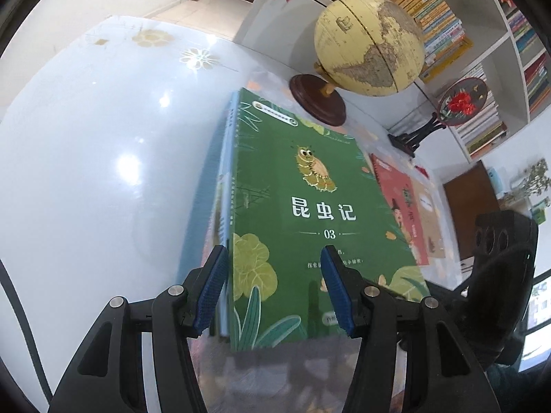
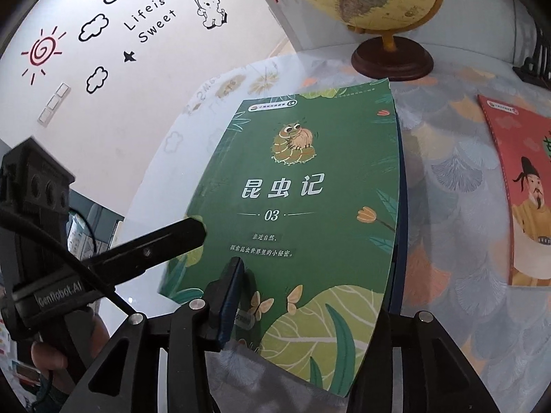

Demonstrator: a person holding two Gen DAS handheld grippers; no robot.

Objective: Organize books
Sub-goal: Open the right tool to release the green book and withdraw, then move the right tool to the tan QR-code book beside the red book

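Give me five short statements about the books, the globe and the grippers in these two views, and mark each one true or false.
1. The green book lies on top of other books. True.
2. The globe stands on a white plastic base. False: its round base is dark brown wood.
3. The red book is stacked on the green one. False: it lies apart, flat on the patterned tablecloth.
4. The left gripper has blue pads. True.
5. The right gripper is clamped on the globe. False: its jaws stand apart at the green book's near edge.
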